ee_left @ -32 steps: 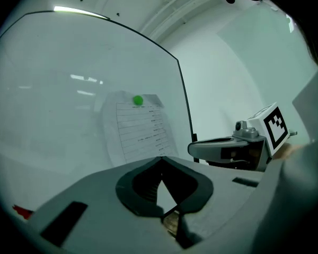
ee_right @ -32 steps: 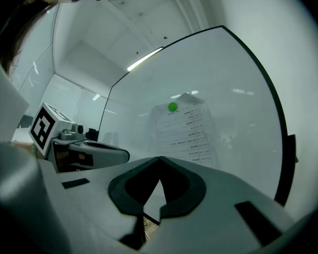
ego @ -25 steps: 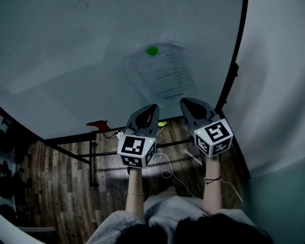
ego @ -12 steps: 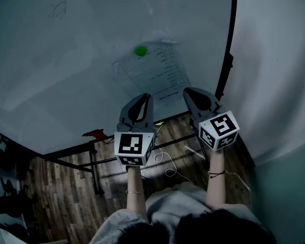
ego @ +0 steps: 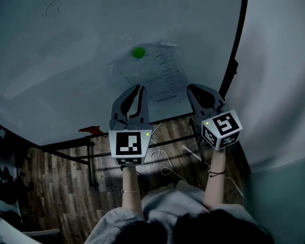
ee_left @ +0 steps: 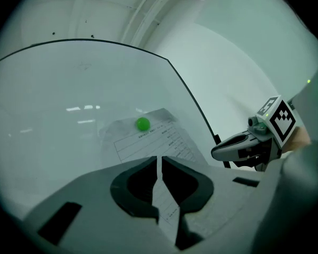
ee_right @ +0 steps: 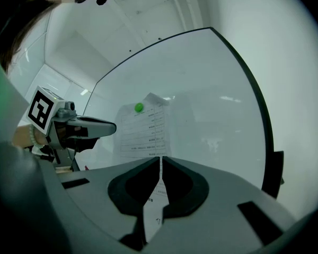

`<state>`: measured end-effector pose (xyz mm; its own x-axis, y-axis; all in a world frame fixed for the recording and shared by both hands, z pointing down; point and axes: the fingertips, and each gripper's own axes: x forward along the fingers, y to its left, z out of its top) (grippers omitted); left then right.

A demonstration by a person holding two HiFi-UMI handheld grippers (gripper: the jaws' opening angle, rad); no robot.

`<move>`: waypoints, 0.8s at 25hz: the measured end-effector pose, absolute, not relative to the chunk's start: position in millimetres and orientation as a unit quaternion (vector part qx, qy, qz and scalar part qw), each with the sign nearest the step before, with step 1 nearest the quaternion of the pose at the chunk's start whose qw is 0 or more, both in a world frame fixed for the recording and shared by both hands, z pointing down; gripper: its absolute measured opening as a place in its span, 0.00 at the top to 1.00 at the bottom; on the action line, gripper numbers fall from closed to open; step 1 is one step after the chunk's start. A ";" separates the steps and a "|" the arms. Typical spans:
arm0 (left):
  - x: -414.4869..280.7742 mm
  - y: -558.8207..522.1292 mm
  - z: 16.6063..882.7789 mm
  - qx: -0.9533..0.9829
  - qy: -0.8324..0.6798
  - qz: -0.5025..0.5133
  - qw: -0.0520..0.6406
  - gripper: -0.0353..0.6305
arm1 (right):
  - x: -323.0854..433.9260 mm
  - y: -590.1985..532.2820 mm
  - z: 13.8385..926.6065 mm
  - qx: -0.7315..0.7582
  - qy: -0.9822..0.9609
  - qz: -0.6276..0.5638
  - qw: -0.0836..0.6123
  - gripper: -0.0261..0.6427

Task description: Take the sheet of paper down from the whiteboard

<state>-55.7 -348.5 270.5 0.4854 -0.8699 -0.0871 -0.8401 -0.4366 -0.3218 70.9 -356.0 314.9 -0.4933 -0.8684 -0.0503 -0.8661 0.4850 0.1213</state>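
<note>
A printed sheet of paper (ego: 160,78) hangs on the whiteboard (ego: 66,60), pinned near its top by a round green magnet (ego: 138,52). My left gripper (ego: 138,88) is shut and empty, and its tips are just short of the sheet's lower left corner. My right gripper (ego: 191,88) is also shut and empty, beside the sheet's lower right corner. In the left gripper view the sheet (ee_left: 148,139) and magnet (ee_left: 142,124) lie ahead of the closed left gripper (ee_left: 160,160), with the right gripper (ee_left: 238,148) off to the side. The right gripper view shows the sheet (ee_right: 147,131) beyond the closed right gripper (ee_right: 160,160).
The whiteboard's black frame (ego: 236,55) runs down the right, with a pale wall (ego: 279,85) past it. Below are the board's stand legs (ego: 89,161), white cables (ego: 165,164) on the wooden floor (ego: 56,187), and a small red object (ego: 91,130) at the board's lower edge.
Both grippers have risen toward the sheet's lower edge. The left one moved left and rolled slightly; the right one drifted right. Both stayed shut.
</note>
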 end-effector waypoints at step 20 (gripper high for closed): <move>-55.0 -376.3 230.0 -0.789 0.570 -0.063 0.219 0.79 | 70.5 -387.6 314.9 0.443 -0.895 -0.055 0.003 0.85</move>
